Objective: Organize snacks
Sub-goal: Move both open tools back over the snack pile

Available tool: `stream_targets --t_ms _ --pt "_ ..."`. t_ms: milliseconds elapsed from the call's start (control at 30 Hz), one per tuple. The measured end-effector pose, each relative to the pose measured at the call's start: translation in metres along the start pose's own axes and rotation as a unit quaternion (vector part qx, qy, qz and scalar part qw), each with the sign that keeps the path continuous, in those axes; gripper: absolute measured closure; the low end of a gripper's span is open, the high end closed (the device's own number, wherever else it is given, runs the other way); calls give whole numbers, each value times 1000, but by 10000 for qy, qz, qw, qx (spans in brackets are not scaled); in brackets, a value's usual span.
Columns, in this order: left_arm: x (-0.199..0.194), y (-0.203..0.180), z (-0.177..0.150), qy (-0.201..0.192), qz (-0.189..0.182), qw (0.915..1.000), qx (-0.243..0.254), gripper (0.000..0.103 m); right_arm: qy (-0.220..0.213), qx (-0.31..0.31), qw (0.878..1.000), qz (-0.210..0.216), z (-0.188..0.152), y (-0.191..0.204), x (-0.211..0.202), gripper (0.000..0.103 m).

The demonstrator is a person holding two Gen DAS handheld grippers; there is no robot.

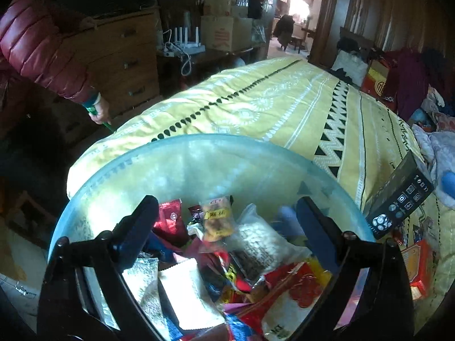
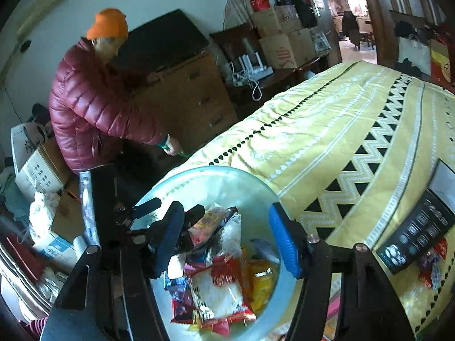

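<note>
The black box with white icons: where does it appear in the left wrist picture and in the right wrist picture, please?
Left wrist view: the black box stands at the right edge, on the yellow bedspread, right of the clear bowl.
Right wrist view: it lies at the lower right, again right of the bowl's rim.
Shared landmark: the bedspread's black triangle zigzag band, beside the box in both views.

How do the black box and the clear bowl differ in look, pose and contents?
The black box is opaque, rectangular and printed with icons; the clear bowl is round and see-through. The box looks closed, its contents hidden, while the bowl stands open-topped, heaped with snack packets. The box lies flat at the bed's edge; the bowl sits beneath both tongs. Both rest on the yellow patterned bedspread.
</note>
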State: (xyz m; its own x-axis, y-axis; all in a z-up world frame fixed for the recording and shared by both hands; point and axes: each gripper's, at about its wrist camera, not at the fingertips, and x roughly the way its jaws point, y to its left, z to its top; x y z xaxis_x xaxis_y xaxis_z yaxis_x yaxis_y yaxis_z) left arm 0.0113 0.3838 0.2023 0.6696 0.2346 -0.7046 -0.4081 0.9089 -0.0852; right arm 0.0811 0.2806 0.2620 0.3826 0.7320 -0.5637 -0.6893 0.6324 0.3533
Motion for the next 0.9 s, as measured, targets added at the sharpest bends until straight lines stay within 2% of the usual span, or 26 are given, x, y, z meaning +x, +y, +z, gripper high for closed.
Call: stream_targets --t_ms 100,200,233,300,433,567,700,900 --pt "-16 -14 1 -203 -23 9997 136 0 -513 -254 9983 -102 -17 2 -57 38" --pt "-39 -43 1 -568 11 9972 496 0 -915 -298 9944 -441 -55 -6 -117 36" --pt "-48 -58 0 -702 27 9954 646 0 -1004 -278 9926 -625 -71 -11 -136 32" --pt "-67 -87 -4 -947 -11 9911 938 0 -1091 -215 9897 -899 -100 -19 -164 26" --pt "-100 -140 -15 -1293 -147 9814 1408 0 -1049 88 9832 -1489 -166 -45 -223 25" --pt "-119 -186 -26 -1322 -467 9748 1735 0 -944 570 9768 -1837 -214 -71 -266 25" --pt "-132 -227 -39 -1301 -621 9683 2041 0 -1079 906 9695 -2005 -244 -89 -305 25" --pt "-145 -277 -54 -1264 -731 9596 2407 0 -1263 1190 9618 -2117 -258 -107 -339 22"
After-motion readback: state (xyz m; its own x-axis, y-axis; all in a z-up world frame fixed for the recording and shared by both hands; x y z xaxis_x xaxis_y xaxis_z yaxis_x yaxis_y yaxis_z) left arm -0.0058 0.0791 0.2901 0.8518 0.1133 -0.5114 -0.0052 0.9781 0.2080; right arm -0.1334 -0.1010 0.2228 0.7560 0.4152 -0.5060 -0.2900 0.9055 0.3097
